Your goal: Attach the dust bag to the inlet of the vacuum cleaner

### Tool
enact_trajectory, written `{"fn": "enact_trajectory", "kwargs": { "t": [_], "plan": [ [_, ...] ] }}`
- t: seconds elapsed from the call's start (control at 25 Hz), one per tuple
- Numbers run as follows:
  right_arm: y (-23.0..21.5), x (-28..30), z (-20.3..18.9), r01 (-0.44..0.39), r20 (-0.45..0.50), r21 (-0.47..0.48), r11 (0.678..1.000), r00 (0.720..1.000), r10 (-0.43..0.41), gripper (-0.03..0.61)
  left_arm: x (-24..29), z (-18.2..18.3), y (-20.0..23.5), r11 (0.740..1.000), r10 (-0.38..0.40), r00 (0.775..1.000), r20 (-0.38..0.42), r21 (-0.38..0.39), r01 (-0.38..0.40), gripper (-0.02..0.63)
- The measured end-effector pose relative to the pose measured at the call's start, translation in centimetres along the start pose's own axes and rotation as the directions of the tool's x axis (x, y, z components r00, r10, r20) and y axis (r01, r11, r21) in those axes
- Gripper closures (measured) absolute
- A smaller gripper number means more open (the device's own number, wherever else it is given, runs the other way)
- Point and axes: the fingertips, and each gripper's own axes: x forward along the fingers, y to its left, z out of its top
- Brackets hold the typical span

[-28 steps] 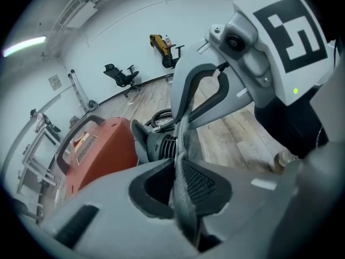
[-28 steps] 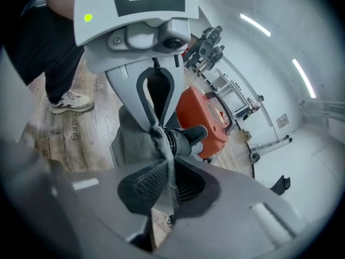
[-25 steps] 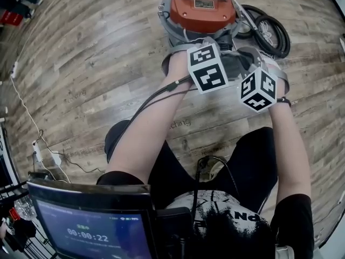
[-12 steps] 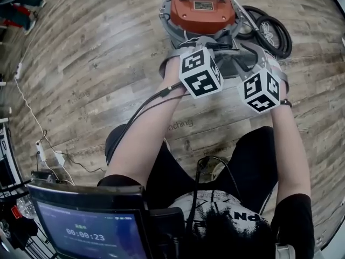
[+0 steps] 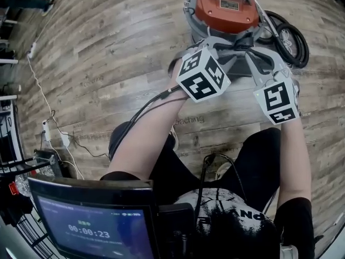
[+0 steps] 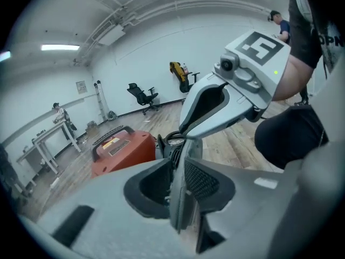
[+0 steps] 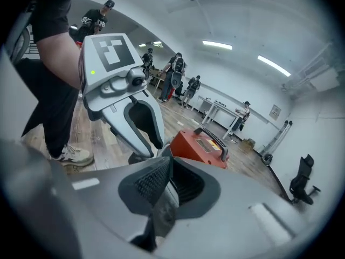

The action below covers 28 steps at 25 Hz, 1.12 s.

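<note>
The vacuum cleaner point(image 5: 226, 7) has an orange top with a black handle and stands on the wood floor at the top of the head view. Just in front of it, the grey dust bag point(image 5: 242, 57) is stretched between my two grippers. My left gripper point(image 5: 218, 50) holds its left side and my right gripper point(image 5: 268, 65) its right side. In the left gripper view a thin grey edge of the bag point(image 6: 179, 198) stands between the closing jaws point(image 6: 180, 177), pads against it. The right gripper point(image 7: 168, 182), jaws also closing, pinches the bag's edge point(image 7: 163, 212). The orange vacuum point(image 7: 202, 143) lies beyond.
A coiled black hose point(image 5: 291, 36) lies right of the vacuum. A power strip and cables point(image 5: 51, 139) sit on the floor at the left. The person's legs and a screen point(image 5: 91, 225) fill the bottom. Tables, office chairs and people stand far off in the room.
Both grippers have risen a little in front of the vacuum. The right one has rolled, so its marker cube shows another face. The head camera has swung, so the vacuum sits further right.
</note>
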Motion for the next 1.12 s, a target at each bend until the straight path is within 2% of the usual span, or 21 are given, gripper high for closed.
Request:
{"fn": "enact_trajectory", "kwargs": {
  "t": [0.12, 0.28, 0.48, 0.8, 0.96, 1.04, 1.12],
  "plan": [
    [1.1, 0.2, 0.9, -0.008, 0.040, 0.017, 1.000, 0.999, 0.008, 0.572, -1.5, -0.6, 0.3, 0.999, 0.036, 0.999, 0.027, -0.026, -0.035, 0.606],
    [2.8, 0.5, 2.2, -0.030, 0.103, 0.044, 0.999, 0.994, 0.026, 0.572, -3.4, -0.9, 0.8, 0.996, 0.075, 0.995, 0.064, -0.046, -0.072, 0.611],
    [4.4, 0.5, 3.5, -0.063, 0.173, 0.062, 0.996, 0.984, 0.051, 0.574, -5.2, -0.5, 0.3, 0.992, 0.122, 0.985, 0.125, -0.031, -0.119, 0.611],
    [3.0, 2.3, 4.5, -0.067, 0.214, 0.095, 0.993, 0.976, 0.046, 0.574, -6.0, -2.2, 1.9, 0.991, 0.098, 0.986, 0.135, -0.106, -0.084, 0.612],
    [1.6, 3.0, 6.2, -0.056, 0.219, 0.023, 0.998, 0.974, 0.049, 0.574, -7.7, -1.6, 4.0, 0.982, 0.087, 0.971, 0.224, -0.184, -0.046, 0.612],
    [0.8, 2.4, 7.9, -0.058, 0.214, 0.029, 0.998, 0.975, 0.051, 0.574, -9.3, -0.6, 4.7, 0.977, 0.070, 0.958, 0.277, -0.213, -0.010, 0.612],
    [-0.2, 1.1, 10.2, -0.076, 0.203, 0.065, 0.995, 0.977, 0.062, 0.574, -11.4, 0.6, 5.2, 0.971, 0.045, 0.959, 0.281, -0.236, 0.023, 0.612]
  ]
}}
